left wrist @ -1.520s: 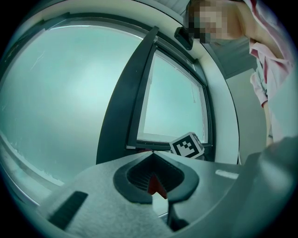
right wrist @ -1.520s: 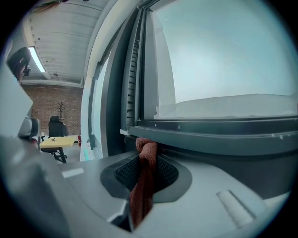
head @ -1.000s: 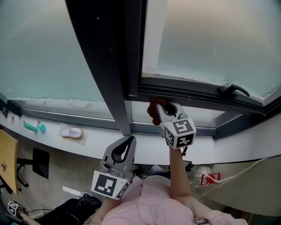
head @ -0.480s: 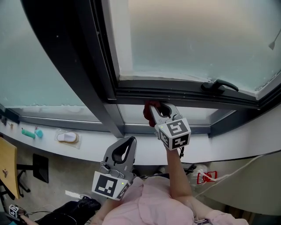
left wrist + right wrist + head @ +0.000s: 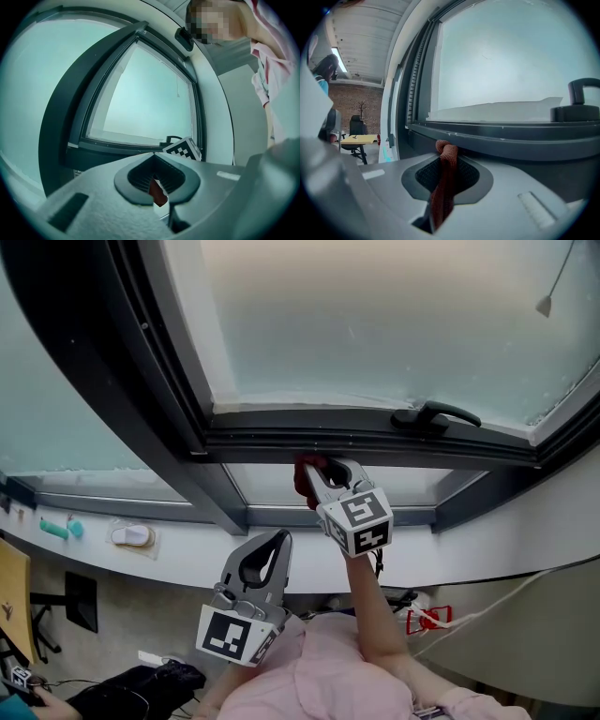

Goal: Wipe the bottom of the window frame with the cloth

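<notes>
Right gripper (image 5: 330, 472) is reaching up, jaws pressed together on a narrow fold of the red cloth (image 5: 305, 480). The bunched end of the cloth is sticking out past the jaw tips and appears to be touching the lower rail of the window frame (image 5: 394, 439), toward its left end, near the corner.

Left gripper (image 5: 270, 542) is hanging low by the person's chest, jaws closed on nothing (the red showing through its jaw opening is the cloth, far off in the other gripper).

Risks, as judged from here:
- Only a thin strip is being gripped. Friction along the rail could be dragging it out of the jaws during a sideways stroke.
- Only a small knot of fabric is meeting the rail, so a pass may be cleaning just a thin stripe.
- The window handle (image 5: 433, 413) is sitting on the rail to the right, so a long sweep could be snagging the cloth or knocking the gripper there.
- With too much upward pressure, hard jaw tips may be scraping the frame instead of fabric.
</notes>
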The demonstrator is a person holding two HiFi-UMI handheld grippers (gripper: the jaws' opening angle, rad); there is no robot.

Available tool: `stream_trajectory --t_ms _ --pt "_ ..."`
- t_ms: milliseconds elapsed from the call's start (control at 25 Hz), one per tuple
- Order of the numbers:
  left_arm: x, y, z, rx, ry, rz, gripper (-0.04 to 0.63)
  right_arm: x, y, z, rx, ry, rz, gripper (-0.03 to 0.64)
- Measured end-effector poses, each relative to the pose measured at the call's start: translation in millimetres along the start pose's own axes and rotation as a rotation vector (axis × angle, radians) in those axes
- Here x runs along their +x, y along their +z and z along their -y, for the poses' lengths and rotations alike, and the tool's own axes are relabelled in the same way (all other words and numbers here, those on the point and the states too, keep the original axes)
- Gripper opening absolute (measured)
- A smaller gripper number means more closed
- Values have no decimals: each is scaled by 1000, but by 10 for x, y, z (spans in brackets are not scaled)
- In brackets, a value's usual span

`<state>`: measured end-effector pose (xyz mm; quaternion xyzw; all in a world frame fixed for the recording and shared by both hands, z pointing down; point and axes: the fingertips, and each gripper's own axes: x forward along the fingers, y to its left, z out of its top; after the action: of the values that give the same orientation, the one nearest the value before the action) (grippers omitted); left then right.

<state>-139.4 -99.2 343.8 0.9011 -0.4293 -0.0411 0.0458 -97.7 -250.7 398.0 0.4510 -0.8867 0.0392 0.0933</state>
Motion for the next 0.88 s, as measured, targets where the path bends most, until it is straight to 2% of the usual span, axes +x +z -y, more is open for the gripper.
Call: stream_trajectory --t_ms 440,880 --pt "123 -37 227 4 33 -3 0 -36 -8 32 -3 57 11 54" --pt "151 -55 288 2 46 1 0 -113 -32 130 3 55 14 54"
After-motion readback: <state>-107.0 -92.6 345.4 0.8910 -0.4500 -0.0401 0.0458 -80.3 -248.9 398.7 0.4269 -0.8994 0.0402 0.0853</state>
